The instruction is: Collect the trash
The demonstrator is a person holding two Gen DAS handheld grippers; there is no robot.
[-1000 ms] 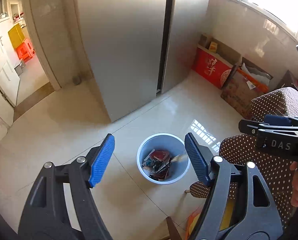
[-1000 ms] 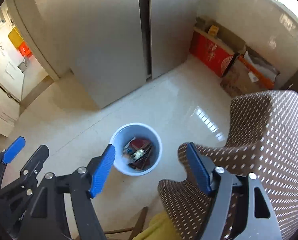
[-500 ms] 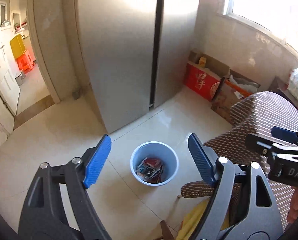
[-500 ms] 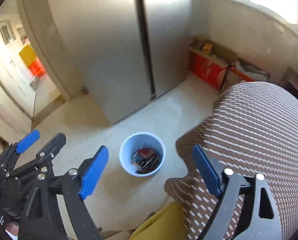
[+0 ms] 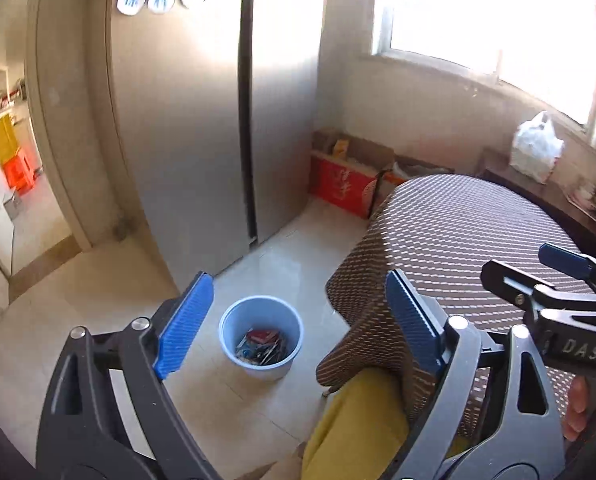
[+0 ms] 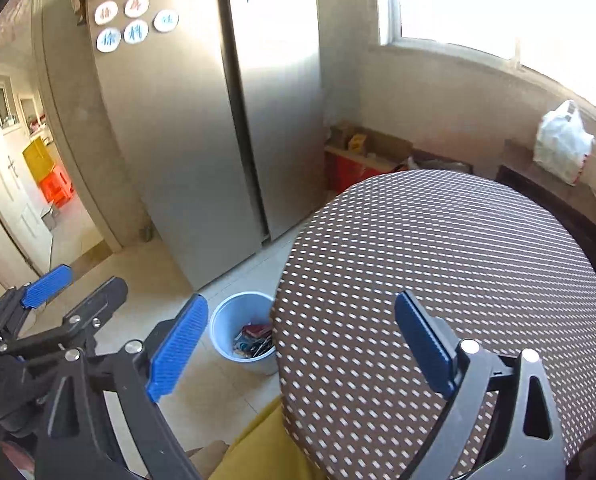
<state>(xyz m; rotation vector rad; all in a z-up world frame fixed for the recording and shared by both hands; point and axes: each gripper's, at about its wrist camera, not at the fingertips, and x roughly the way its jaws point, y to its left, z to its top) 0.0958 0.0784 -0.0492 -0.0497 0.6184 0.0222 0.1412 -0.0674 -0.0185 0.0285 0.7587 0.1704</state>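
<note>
Both tools, left tool [image 5: 296, 326] and right tool [image 6: 301, 346], are spreading wider with nothing between them, well above the round light-blue plastic bin [image 5: 261, 336] of wrappers; I'd scan for leftover trash before dropping down.
</note>
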